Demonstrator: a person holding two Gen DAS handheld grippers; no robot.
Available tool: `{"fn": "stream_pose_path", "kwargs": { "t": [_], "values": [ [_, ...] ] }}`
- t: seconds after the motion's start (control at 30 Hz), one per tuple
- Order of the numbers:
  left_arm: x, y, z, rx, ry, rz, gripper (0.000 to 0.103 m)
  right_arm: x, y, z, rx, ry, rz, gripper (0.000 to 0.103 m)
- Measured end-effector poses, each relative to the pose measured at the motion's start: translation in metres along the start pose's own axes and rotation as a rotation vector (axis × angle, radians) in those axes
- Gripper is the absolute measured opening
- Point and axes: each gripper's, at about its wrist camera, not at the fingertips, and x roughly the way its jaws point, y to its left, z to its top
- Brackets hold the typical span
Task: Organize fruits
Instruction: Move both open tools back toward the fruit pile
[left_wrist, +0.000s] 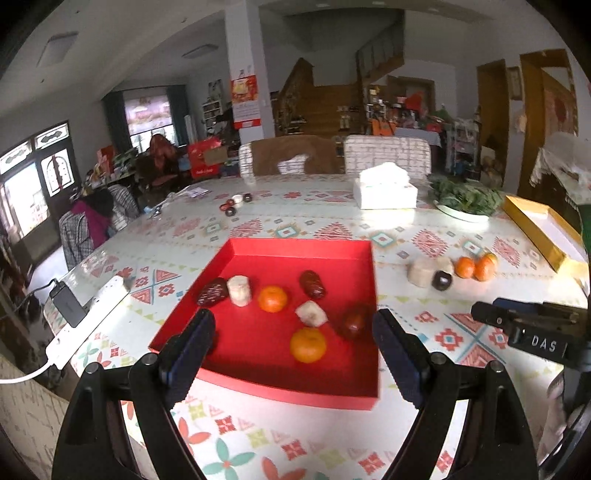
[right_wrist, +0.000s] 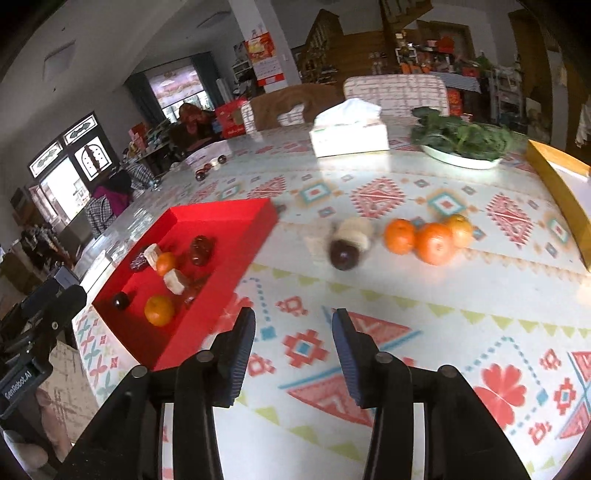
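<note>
The red tray (left_wrist: 258, 254) sits on the patterned worktop (right_wrist: 406, 306) and already holds a share of the fruit: two oranges, a couple of pale peeled chunks and some dark red pieces. The nearer orange (left_wrist: 308, 345) lies close to the tray's front edge. So the sorting looks partway done.

A small heap is left outside on the worktop, off to the tray's right: three oranges (right_wrist: 428, 236) touching one another, a pale chunk (right_wrist: 354, 230) beside them, and a dark round fruit (right_wrist: 343, 254) resting against that chunk, too blurred to name.

The left claw (left_wrist: 293, 343) hangs over the near end of the tray, spread wide and holding nothing. The right claw (right_wrist: 293, 345) is also spread and empty, over bare worktop, pointing toward the heap but well short of it.

My guess is the step in hand is fetching the next loose piece. The dark fruit is nearest the right claw, so it seems the likely pick. That calls for going forward and down until the fingers straddle it, then closing gently, since a round fruit could roll away or nudge the chunk behind it.
</note>
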Motion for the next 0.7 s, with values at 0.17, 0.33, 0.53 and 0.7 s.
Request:
{"fn": "stream_pose_path", "kwargs": {
  "t": [0.17, 0.33, 0.53, 0.7],
  "values": [
    [-0.003, -0.014, -0.002, 0.042, -0.006, -0.01, 0.087, -0.011, -0.019, -0.004, 0.024, -0.011, -0.028, 0.048],
    [-0.001, -0.024, -0.005, 0.074, 0.004, -0.054, 0.087, -0.016, -0.04, -0.004, 0.053, -0.013, -0.057, 0.048],
    [0.011, -0.035, -0.013, 0.075, 0.069, -0.156, 0.087, -0.024, -0.074, -0.001, 0.118, -0.03, -0.103, 0.048],
    [0.025, -0.046, -0.021, 0.074, 0.139, -0.272, 0.087, -0.029, -0.112, 0.004, 0.194, -0.036, -0.145, 0.048]
  ]
}}
